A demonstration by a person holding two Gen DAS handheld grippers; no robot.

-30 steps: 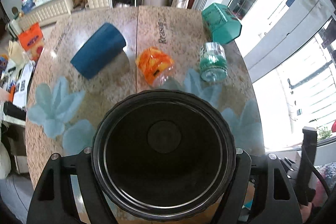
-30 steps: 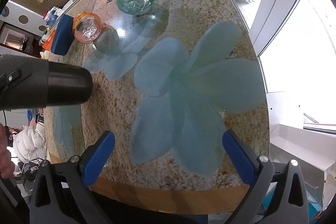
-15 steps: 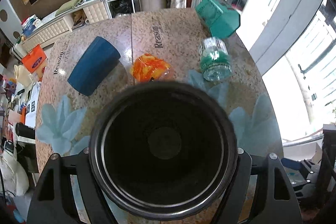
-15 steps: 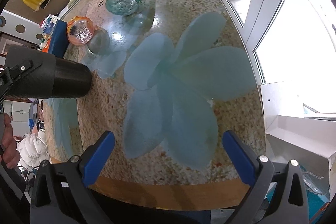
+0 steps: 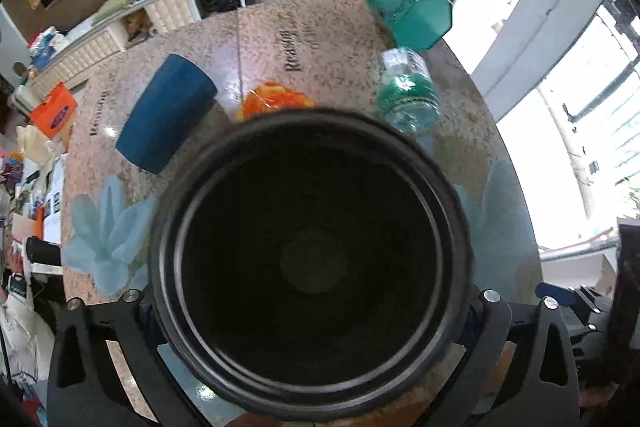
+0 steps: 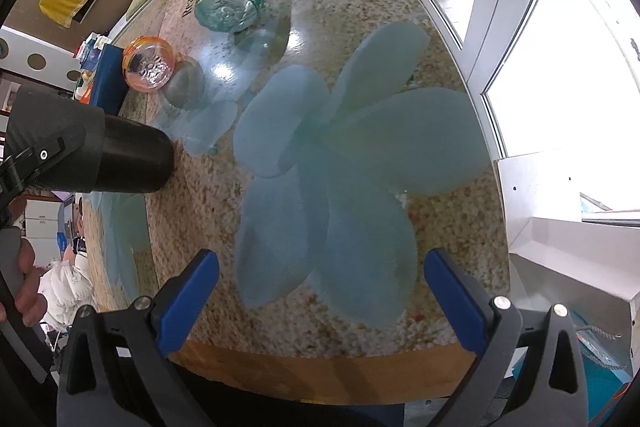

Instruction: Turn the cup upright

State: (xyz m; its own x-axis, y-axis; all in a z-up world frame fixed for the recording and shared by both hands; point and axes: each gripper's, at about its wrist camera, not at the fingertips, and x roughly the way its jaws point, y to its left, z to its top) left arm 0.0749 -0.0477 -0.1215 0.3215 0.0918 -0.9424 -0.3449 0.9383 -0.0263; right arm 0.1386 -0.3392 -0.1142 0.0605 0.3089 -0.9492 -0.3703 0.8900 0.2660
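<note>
While clamped in left claw (image 5: 308, 311) | black cup (image 5: 310, 259): rigid, smooth, likely slippery; grip mid-wall | right claw (image 6: 320, 301), 6 o'clock: spread, empty

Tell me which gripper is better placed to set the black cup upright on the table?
Left. The left gripper already clamps the black cup, held on its side above the table. The right gripper is open, empty and apart from it.

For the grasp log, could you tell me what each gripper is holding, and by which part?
The left gripper holds the black cup by its side wall near the base end, mouth facing the left camera. The right gripper is open and holds nothing.
</note>
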